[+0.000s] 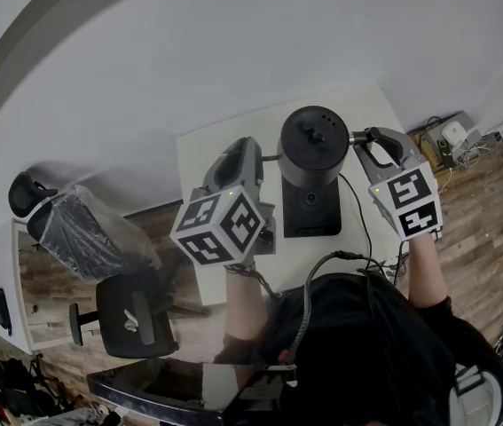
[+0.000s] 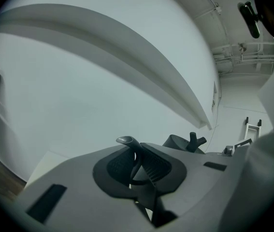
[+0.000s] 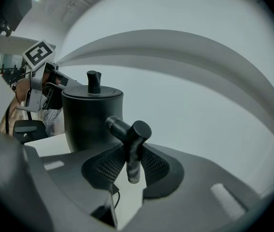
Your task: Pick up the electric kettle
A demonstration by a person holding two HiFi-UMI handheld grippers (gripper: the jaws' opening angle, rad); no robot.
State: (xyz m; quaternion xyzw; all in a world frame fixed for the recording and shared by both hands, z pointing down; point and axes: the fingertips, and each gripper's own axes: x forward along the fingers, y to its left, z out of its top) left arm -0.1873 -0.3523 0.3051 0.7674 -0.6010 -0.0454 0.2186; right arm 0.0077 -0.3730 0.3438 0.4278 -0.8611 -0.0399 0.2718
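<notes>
the stiff, likely heavy kettle (image 1: 313, 153) at 12 o'clock on the table (image 1: 224, 136) carries best by its handle (image 3: 129, 134) at 3 o'clock, where the right gripper (image 3: 129, 163) clamps, while the left gripper (image 2: 139, 161) pinches the thin spout (image 2: 129, 144) at 9 o'clock.

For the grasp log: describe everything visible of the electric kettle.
The electric kettle is matte black, a squat round body standing upright with a flat lid and a knob on top. It sits over its black base on the white table; whether it rests there or is lifted cannot be told. A thin curved spout is clamped in the jaws of the left gripper; the bar handle opposite is clamped by the right gripper.
</notes>
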